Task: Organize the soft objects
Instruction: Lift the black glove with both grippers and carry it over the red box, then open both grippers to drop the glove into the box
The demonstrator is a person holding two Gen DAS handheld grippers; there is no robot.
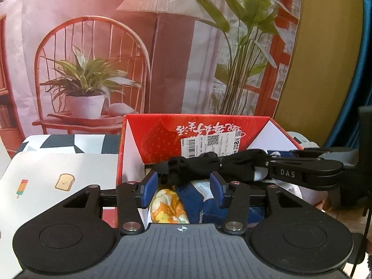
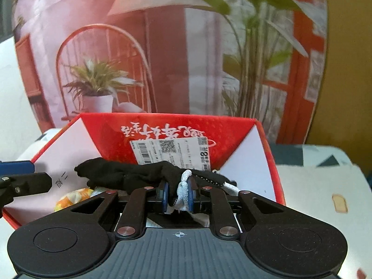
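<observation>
Behind the table hangs a printed backdrop [image 1: 93,46] of a red chair, a lamp and potted plants, and on the table a white mat with small toast and ice-lolly pictures [image 1: 58,174] is spread. Beside the mat stands an open red cardboard box with a strawberry print and a white shipping label [image 1: 197,127].

A rolled black fabric piece with a white knitted cuff [image 2: 139,174] is held over the box by the right gripper [image 2: 177,194]; its blue pads are closed on the cuff end, though the right-wrist view is slightly blurred and a loosening grip cannot be ruled out. The left gripper [image 1: 183,186] is seen with its jaws apart, the free end of the black roll lying just beyond the blue pads and apparently not pressed by them.

The step in hand is judged to be the placing of the roll into the box. Next, the roll would need to be lowered and released by the right gripper.

Already inside are an orange-and-yellow floral cloth bundle [image 1: 167,207] and a blue folded textile [image 1: 197,200]; little free room is left, so the roll may have to be set on top. The open left jaws stand close under its drop path.
</observation>
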